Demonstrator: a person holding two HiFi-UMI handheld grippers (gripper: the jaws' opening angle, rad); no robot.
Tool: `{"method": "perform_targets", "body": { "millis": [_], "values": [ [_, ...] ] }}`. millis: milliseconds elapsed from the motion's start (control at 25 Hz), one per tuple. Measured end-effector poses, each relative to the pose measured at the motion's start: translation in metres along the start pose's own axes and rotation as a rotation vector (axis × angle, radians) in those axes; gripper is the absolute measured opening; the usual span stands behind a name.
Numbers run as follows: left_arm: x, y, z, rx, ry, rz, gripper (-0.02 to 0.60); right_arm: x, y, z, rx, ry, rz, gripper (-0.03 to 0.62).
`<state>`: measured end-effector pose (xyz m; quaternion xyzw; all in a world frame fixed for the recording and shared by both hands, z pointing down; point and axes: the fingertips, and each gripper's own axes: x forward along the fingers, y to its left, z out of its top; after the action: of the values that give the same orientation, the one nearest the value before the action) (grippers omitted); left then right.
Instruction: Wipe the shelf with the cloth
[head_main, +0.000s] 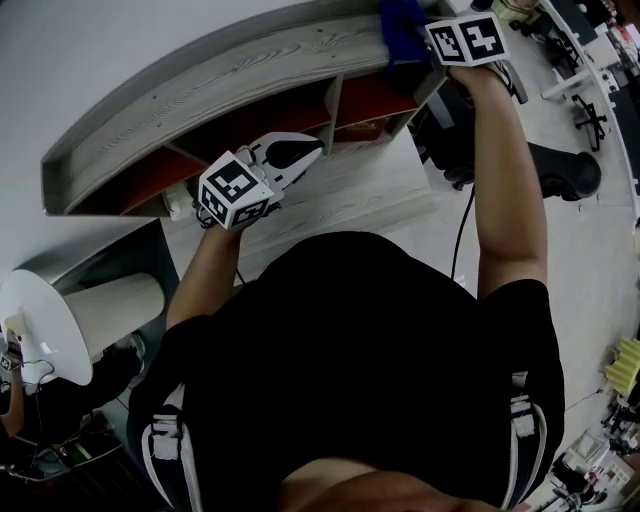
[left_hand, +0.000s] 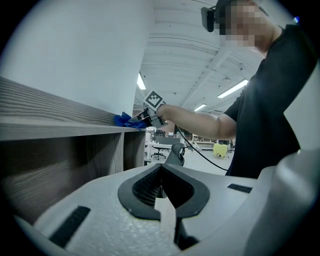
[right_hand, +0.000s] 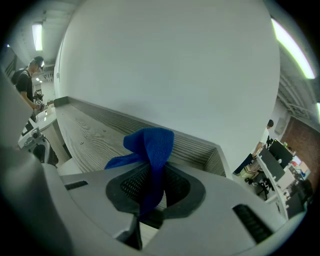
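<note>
A: Is the light good?
B: It is even, but rather dim in the head view. The black shirt (head_main: 350, 340) loses all detail, and the compartments under the shelf (head_main: 230, 85) lie in shadow.
A: Where does the light come from?
B: From ceiling strip lights (left_hand: 232, 90), which glare a little. The white wall (right_hand: 165, 65) is bright.
A: And the sharpness?
B: The cloth (right_hand: 150, 145) is sharp. Straight lines bend strongly near the edges, and the corners go dark.

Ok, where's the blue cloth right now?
Head view, top right: the blue cloth is pinched in the right tongs, on the grey wooden shelf, right end.
</note>
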<state>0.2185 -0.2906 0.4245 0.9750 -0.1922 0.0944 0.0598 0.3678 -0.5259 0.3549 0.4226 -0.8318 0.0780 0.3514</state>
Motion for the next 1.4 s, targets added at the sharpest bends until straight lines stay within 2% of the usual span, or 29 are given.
{"method": "perform_targets", "body": {
  "millis": [360, 680, 920, 1400],
  "values": [
    [-0.016, 0.0, -0.004, 0.007, 0.005, 0.013, 0.017, 0.002, 0.003, 0.004, -0.125, 0.065, -0.106, 0.052],
    [-0.044, 0.01, -0.012, -0.014, -0.001, 0.057, 0.017, 0.005, 0.006, 0.008, -0.148, 0.082, -0.162, 0.049],
    [-0.058, 0.008, -0.013, -0.013, -0.004, 0.058, 0.017, 0.008, 0.014, 0.014, -0.208, 0.106, -0.22, 0.048],
    [-0.095, 0.009, -0.019, -0.017, -0.005, 0.085, 0.017, 0.02, 0.043, 0.029, -0.259, 0.111, -0.249, 0.046]
  ]
}}
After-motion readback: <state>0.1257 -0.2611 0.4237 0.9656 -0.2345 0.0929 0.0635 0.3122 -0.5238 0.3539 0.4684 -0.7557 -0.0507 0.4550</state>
